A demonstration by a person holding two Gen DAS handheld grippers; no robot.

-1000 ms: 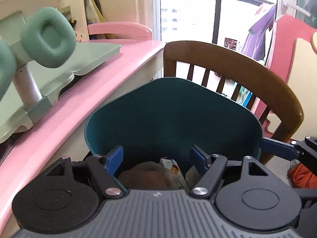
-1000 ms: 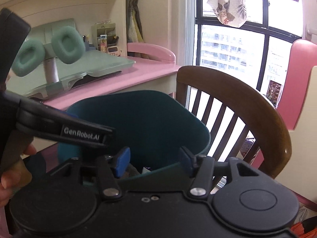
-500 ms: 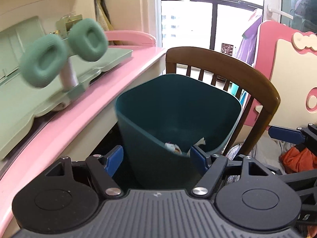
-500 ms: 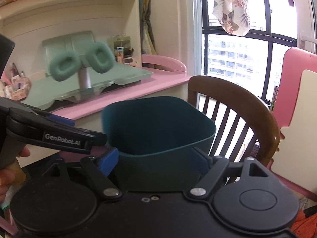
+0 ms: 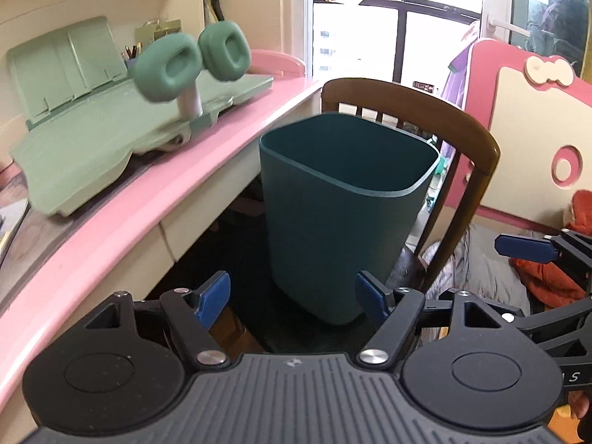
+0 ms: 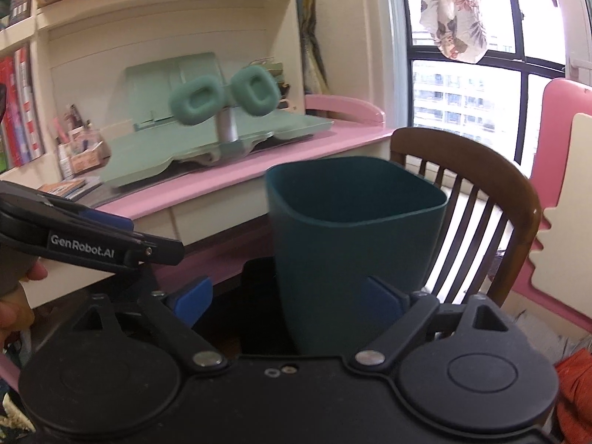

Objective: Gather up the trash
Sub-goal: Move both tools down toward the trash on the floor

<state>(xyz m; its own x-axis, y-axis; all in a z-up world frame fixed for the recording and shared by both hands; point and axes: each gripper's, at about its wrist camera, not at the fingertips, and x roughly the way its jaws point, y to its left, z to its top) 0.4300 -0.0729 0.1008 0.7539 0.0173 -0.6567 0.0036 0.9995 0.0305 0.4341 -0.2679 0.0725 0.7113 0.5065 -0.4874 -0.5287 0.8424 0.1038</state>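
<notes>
Right now both sets of jaws stand apart with nothing between them. The left gripper is open and empty; the right gripper has just been opening its jaws wider, and nothing sits between its blue fingertips either. Ahead of both stands the dark green bin, upright on the dark floor just below the front edge of the pink desk and in front of the wooden chair. From this angle the inside of the bin cannot be seen, so what it holds is unclear. No loose trash shows in either view, neither on the desk edge nor on the floor beside the bin. My judgement: one drop-off looks finished, and any further trash has yet to be found.
</notes>
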